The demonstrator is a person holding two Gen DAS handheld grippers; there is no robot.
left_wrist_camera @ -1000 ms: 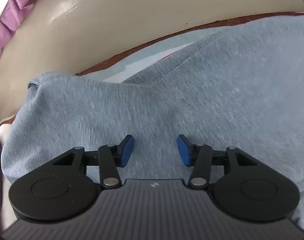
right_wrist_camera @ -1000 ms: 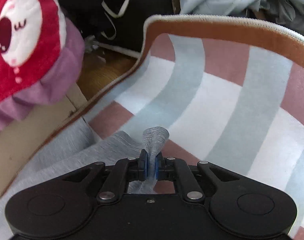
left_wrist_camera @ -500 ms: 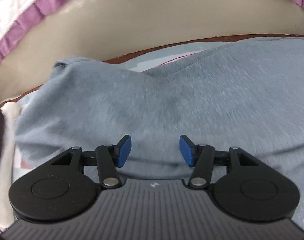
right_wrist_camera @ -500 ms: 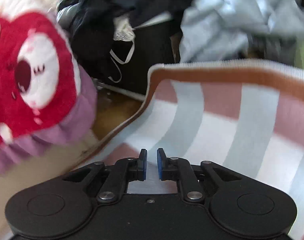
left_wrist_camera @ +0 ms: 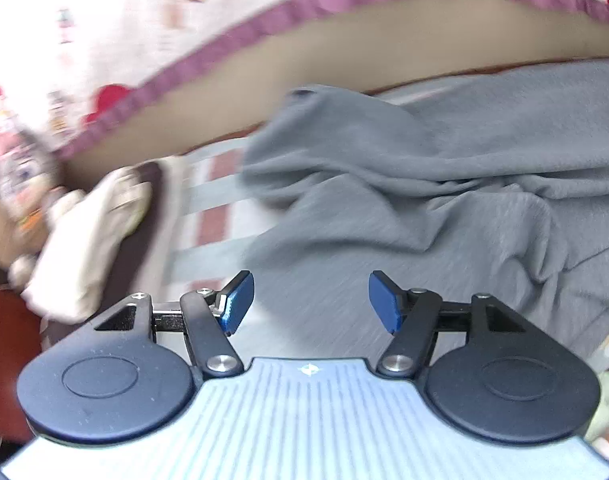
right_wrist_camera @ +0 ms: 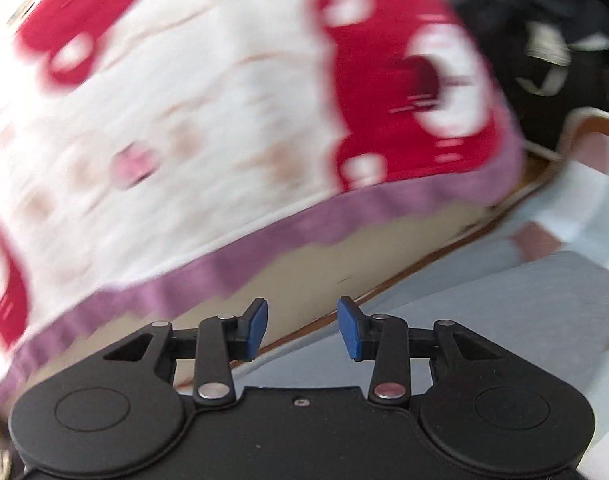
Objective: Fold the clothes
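Observation:
A grey fleece garment lies rumpled and partly folded over itself on a striped blanket. My left gripper hovers above its near edge, jaws opening, with nothing between the blue pads. In the right wrist view a corner of the same grey garment lies at the right. My right gripper is lifted off the garment, jaws opening and empty, pointing at the bed's side.
A white quilt with red figures and a purple hem hangs over the beige bed side. Dark clothes are piled at the back right. A cream cloth lies at the left of the blanket.
My right gripper has let go of the grey fabric, opened and swung left towards the quilt. My left gripper has risen and drawn back, opening wider; more of the garment and blanket shows.

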